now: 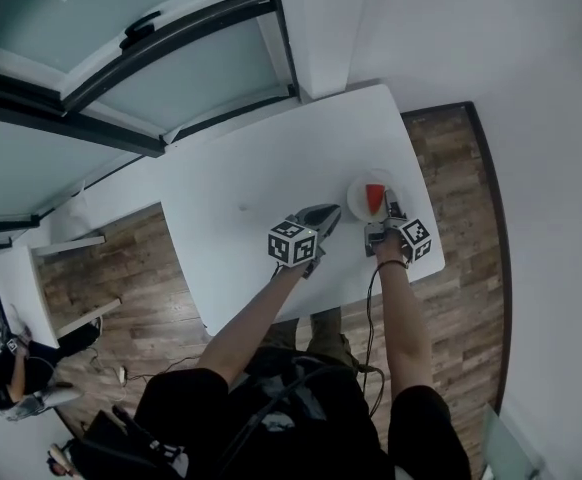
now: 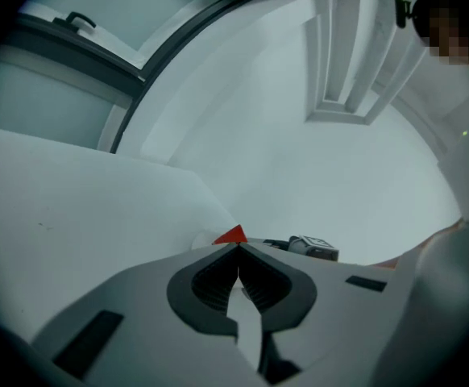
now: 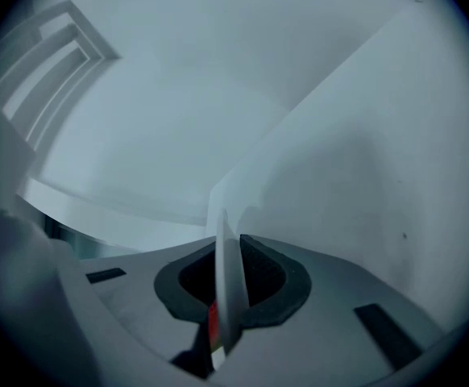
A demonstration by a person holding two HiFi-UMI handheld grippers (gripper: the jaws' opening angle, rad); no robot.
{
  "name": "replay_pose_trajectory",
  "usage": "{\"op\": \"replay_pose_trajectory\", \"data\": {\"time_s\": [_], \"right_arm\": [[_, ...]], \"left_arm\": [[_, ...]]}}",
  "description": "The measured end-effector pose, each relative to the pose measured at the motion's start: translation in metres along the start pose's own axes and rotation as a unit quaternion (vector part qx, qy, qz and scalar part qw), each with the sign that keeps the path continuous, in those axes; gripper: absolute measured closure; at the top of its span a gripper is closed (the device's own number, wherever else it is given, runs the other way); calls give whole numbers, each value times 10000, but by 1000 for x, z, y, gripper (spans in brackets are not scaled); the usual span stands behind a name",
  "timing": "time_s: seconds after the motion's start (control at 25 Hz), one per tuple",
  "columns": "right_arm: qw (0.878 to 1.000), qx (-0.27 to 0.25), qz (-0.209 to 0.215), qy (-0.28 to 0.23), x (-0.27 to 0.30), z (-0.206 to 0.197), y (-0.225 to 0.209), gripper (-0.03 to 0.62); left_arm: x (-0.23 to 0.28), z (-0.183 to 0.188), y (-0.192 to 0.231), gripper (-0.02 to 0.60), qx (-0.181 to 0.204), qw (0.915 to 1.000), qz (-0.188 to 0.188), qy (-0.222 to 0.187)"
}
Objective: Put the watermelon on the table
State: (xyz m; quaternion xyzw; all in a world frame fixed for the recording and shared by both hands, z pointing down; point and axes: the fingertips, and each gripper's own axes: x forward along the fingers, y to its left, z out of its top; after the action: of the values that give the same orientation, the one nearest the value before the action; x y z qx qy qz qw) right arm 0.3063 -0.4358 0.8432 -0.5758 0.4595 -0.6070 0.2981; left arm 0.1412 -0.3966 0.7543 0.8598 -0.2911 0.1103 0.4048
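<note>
A red wedge of watermelon [image 1: 374,198] lies on a small white plate [image 1: 356,196] over the right part of the white table [image 1: 251,198]. My right gripper [image 1: 389,211] is shut on the plate's near rim. In the right gripper view the rim [image 3: 228,272] stands edge-on between the pads, with a bit of red watermelon [image 3: 213,322] low beside it. I cannot tell whether the plate rests on the table. My left gripper [image 1: 326,215] hovers just left of the plate, shut and empty. In its own view the jaws [image 2: 238,248] meet tip to tip, and the watermelon's tip [image 2: 233,235] peeks above them.
The table's right edge runs beside a strip of wooden floor [image 1: 461,168] and a white wall. Dark-framed windows [image 1: 121,58] stand behind the table. A white piece of furniture [image 1: 31,278] and a person [image 1: 11,373] on the floor are at the lower left.
</note>
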Motion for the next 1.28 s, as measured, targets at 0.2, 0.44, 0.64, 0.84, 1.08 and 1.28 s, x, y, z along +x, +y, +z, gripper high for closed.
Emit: {"op": "replay_pose_trajectory", "data": {"time_s": [0.2,0.44,0.64,0.84,1.08,1.28], "right_arm": [[9867,-1402,-770,282,17,13,-4,557],[8400,-5016,-1997,544,17,25,11,445],[7181,-6598,-2141,556,-5,24,17,436],[7213,-6812,-1193,394,-78,-21,60,436],[7666,-6392,-601,117,-202,-45,81,487],[7862,-6165,-411,-104,-285,-53,82,575]], "left_arm": [[-11,-4,-7,575,103,9997,-140,186],[-21,-15,-9,575,146,9990,-168,380],[-29,-10,-30,575,291,9987,-327,279],[-52,-23,-61,575,1117,9926,-326,362],[-94,-52,-106,575,1887,9817,45,254],[-135,-62,-142,575,2111,9735,755,-456]]}}
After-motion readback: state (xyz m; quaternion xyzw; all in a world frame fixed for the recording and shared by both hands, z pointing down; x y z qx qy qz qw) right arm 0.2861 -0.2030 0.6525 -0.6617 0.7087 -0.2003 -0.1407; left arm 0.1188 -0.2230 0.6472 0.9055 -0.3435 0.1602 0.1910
